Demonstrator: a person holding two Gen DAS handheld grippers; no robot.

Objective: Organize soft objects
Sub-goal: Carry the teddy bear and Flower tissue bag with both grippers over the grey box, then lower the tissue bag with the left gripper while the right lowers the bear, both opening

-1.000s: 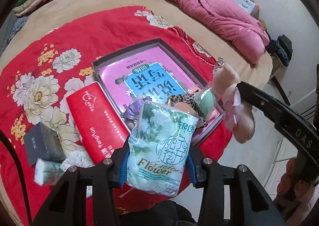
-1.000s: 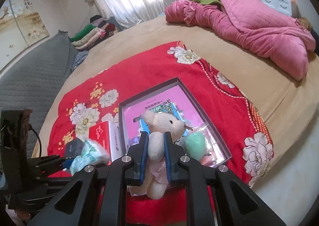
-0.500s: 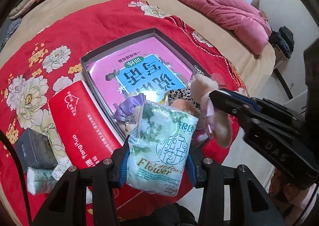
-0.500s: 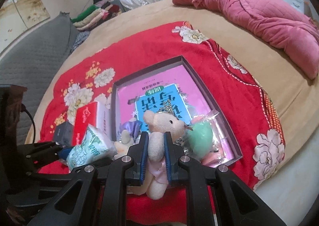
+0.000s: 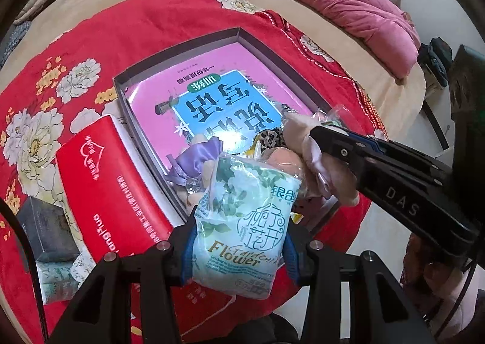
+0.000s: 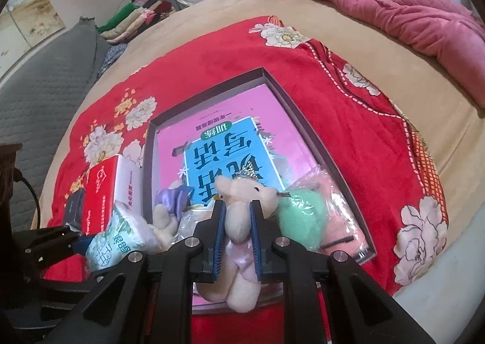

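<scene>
Here we hold two soft things at once, both poised over the near end of the open grey box (image 5: 274, 57), around six o'clock in each wrist view.

Our left gripper (image 5: 239, 248) is clamped on a tissue pack (image 5: 247, 224), its blue pads pressing the sides low down. The pack is a glossy printed plastic sleeve over soft paper: light, squashy, a bit slick. We judge a mid-body pinch safest, since the film could slide.

Our right gripper (image 6: 238, 234) is closed tight on a plush bear (image 6: 242, 210), squeezing its neck and chest; head above the pads, legs dangling below. Cream fuzzy pile, a pale satin dress. Very light, fully compressible, nothing to break. The torso is the sensible hold; limbs would flop.

The box is shallow, stiff card with straight walls, and a pink book (image 6: 224, 143) with a shiny cover lies flat inside. At its near end sit a purple satin bow (image 5: 198, 159), a mint plush ball (image 6: 301, 218) in crinkly clear wrap and a leopard-print piece, crowded together.

At nine o'clock, outside the box, lie a red box (image 5: 107, 189) and a small dark box (image 5: 47, 230) on the red floral blanket (image 5: 136, 25).
</scene>
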